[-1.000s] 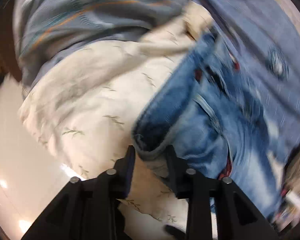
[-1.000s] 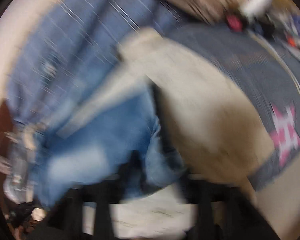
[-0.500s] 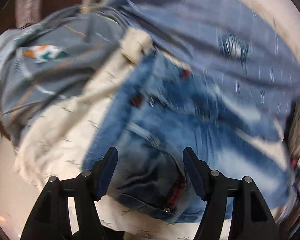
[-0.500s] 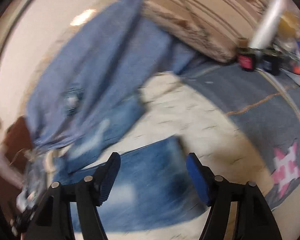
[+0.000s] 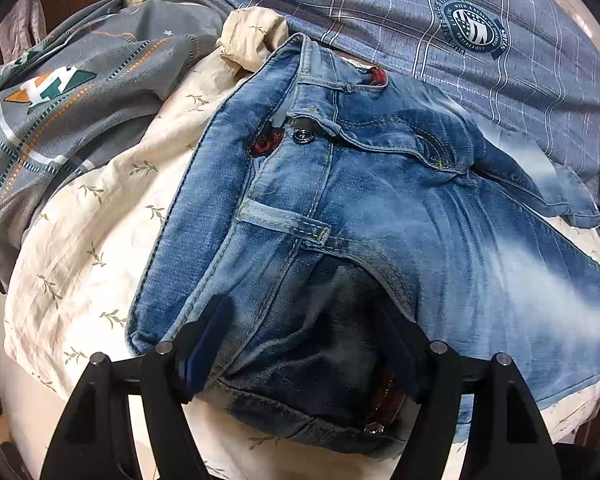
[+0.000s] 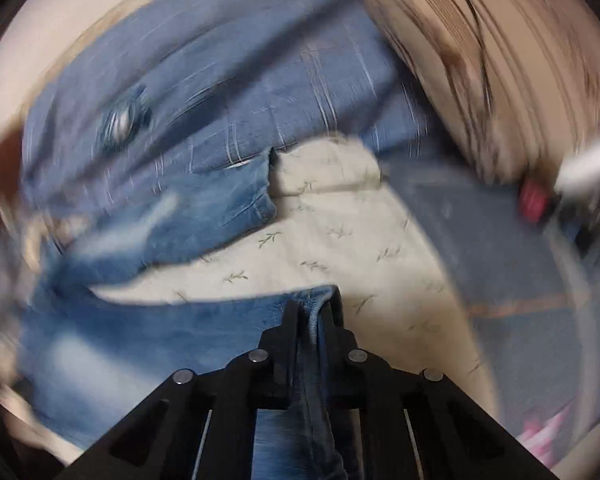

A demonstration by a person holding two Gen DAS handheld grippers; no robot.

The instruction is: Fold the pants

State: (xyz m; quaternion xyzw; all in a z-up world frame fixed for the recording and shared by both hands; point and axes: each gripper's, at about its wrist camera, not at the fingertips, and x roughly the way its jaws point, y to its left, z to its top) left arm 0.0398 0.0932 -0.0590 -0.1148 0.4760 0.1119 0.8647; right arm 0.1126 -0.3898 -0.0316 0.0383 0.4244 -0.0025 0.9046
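Observation:
Faded blue jeans (image 5: 372,216) lie on a cream leaf-print sheet (image 5: 112,216), waistband and metal button toward the left wrist view's centre. My left gripper (image 5: 304,340) is open, its fingers standing either side of the waistband's near end. In the blurred right wrist view, my right gripper (image 6: 314,312) is shut on a hem edge of the jeans (image 6: 160,332), which stretch away to the left over the sheet (image 6: 320,240).
A blue plaid pillow (image 5: 440,12) with a round badge lies behind the jeans; it also shows in the right wrist view (image 6: 220,92). A grey patterned quilt (image 5: 80,88) is bunched at the left. Small bottles (image 6: 536,200) stand at the right.
My left gripper let go of the waistband, opened and now hovers over it. My right gripper went from open to shut on the jeans' hem edge and is moving.

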